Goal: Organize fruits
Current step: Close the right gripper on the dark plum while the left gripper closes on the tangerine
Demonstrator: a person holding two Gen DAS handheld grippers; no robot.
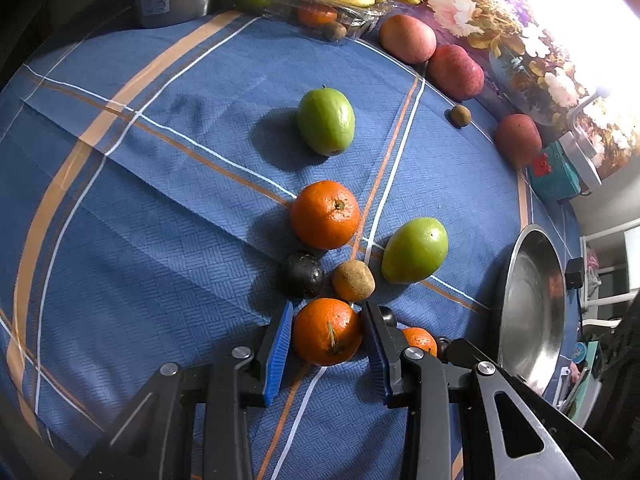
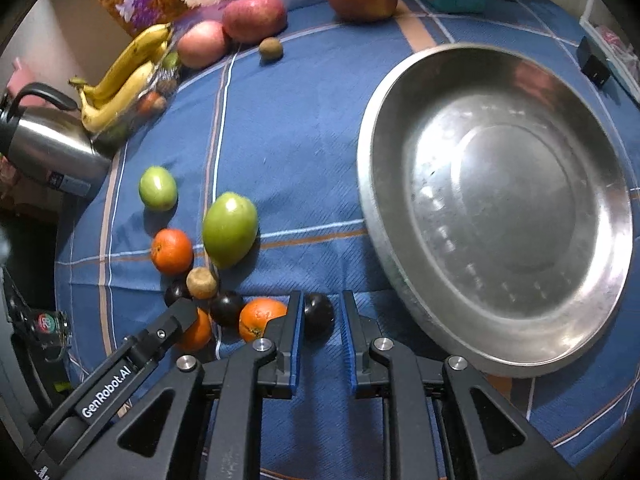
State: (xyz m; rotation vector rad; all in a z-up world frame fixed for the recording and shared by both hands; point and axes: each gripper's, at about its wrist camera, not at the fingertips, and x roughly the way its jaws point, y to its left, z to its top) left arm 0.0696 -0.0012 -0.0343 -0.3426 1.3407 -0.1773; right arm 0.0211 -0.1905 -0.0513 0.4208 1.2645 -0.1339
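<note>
Left gripper (image 1: pixel 327 334) points steeply down at the worktop (image 1: pixel 160 200), which carries a blue checked cloth; its jaws are partly closed, and both blue pads press the sides of an orange (image 1: pixel 327 331) that sits on the cloth between them. Just beyond those jaws lie a dark plum (image 1: pixel 301 275) and a small brown fruit (image 1: pixel 353 281), touching or nearly so; further out are a second orange (image 1: pixel 325 215) and a green fruit (image 1: pixel 414 250) to its right, with another green fruit (image 1: pixel 326 121) well beyond. Right gripper (image 2: pixel 320 320) also points down; its jaws are at their narrowest, and a second dark plum (image 2: pixel 319 315) sits between the pads against the left one. A sliver of cloth shows beside the right pad, so a full clamp cannot be confirmed from the right wrist view. Just left of these jaws is a third orange (image 2: pixel 260 318), then another dark plum (image 2: pixel 226 309). The steel bowl (image 2: pixel 384 184) lies to the right of and beyond the right jaws, empty inside, well clear of the fruit cluster. Far from both jaws, at the cloth's edge: bananas (image 2: pixel 124 76) on a clear tray, red apples (image 2: pixel 254 17), a lone small brown fruit (image 2: pixel 271 49), and a steel kettle (image 2: pixel 48 148).
</note>
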